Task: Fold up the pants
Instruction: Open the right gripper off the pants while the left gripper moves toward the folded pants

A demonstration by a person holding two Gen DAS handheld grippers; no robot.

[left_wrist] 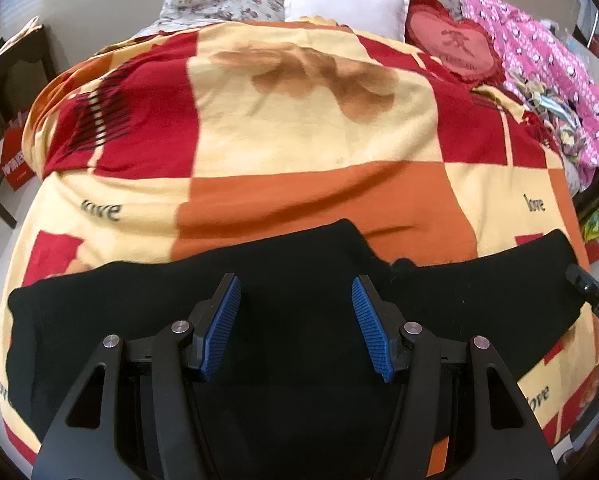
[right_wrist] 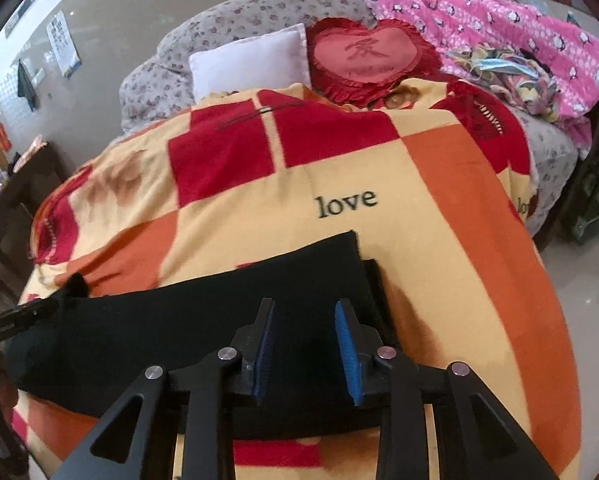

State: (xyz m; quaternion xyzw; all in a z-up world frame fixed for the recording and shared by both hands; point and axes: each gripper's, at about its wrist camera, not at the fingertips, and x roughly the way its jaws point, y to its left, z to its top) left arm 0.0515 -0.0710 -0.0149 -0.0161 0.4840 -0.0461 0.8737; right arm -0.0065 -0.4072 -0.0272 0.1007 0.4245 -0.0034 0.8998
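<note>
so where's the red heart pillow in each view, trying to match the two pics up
Left wrist view: the red heart pillow sits upper right, at the head of the bed.
Right wrist view: the same pillow is near top centre, slightly right.
Shared landmark: the white pillow lies immediately to its left in both views.

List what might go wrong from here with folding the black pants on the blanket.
1. Both tongs, left and right, hang open over the pants, so a low pinch might also catch the blanket.
2. The pants look layered at the right end; gripping one layer could leave the fold uneven.
3. The cloth is uniformly black, so its edges are hard to judge.
</note>
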